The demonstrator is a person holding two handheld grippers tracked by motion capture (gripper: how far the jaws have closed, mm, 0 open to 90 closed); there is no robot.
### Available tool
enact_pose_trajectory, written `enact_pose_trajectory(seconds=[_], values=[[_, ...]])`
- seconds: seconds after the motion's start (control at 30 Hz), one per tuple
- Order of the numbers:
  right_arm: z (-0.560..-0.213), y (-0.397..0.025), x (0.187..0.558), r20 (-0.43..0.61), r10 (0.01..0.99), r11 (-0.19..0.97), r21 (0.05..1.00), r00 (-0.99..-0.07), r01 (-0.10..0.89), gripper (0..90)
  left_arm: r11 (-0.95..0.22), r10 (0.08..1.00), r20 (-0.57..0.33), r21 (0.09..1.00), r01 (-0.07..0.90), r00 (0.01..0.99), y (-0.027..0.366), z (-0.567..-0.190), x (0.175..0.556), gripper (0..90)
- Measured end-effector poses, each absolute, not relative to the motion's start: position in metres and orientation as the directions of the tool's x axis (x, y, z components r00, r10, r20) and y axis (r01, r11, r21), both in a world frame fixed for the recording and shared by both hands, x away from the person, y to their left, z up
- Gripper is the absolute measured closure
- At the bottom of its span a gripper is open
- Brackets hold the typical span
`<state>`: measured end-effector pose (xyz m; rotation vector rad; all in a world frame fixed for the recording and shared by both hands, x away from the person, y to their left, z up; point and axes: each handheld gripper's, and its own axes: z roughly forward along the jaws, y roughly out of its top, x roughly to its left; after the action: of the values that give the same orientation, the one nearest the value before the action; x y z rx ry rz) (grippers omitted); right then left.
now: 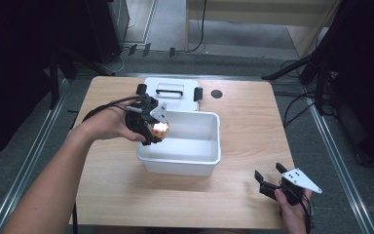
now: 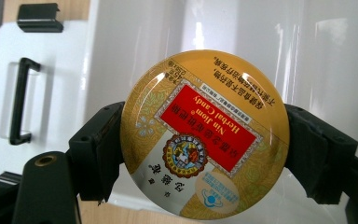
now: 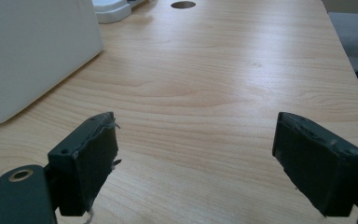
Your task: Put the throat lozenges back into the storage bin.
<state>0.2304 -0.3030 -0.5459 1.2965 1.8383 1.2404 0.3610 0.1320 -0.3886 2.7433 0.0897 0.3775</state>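
A round gold candy tin (image 2: 205, 135) with a red label is clamped between the jaws of my left gripper (image 1: 157, 130). It shows as a gold disc (image 1: 158, 128) held over the left rim of the white plastic bin (image 1: 209, 158), just above its inside. My right gripper (image 1: 268, 183) stands open near the table's front right corner, with bare wood between its fingers (image 3: 86, 163). The bin's outer wall (image 3: 32, 51) lies to the left in the right gripper view.
The bin's white lid (image 1: 173, 92) with a black handle and clips lies flat behind the bin. A dark round hole (image 1: 216, 93) sits in the wooden tabletop at the back. Bare wood (image 1: 253, 117) spreads right of the bin.
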Motion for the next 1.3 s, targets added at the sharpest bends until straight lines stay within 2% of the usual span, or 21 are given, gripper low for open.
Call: enact_pose_trajectory(seconds=[0.43,0.73,1.13,1.3], values=[[-0.546,-0.303,0.231,0.062,0.926,0.101,0.91,-0.373,0.403,14.5,-0.932,0.14,0.215,0.358,0.055,0.967,0.137,-0.415,0.365,21.2],[-0.546,-0.303,0.231,0.061,0.926,0.103,0.909,-0.374,0.403,14.4,-0.914,0.176,0.189,0.395,0.089,0.966,0.143,-0.425,0.364,21.1],[-0.546,-0.303,0.231,0.063,0.925,0.101,0.91,-0.374,0.403,14.5,-0.933,0.151,0.199,0.351,0.073,0.968,0.139,-0.435,0.363,21.0],[-0.546,-0.303,0.231,0.064,0.926,0.1,0.909,-0.373,0.404,14.4,-0.929,0.161,0.192,0.362,0.083,0.968,0.139,-0.436,0.363,20.9]])
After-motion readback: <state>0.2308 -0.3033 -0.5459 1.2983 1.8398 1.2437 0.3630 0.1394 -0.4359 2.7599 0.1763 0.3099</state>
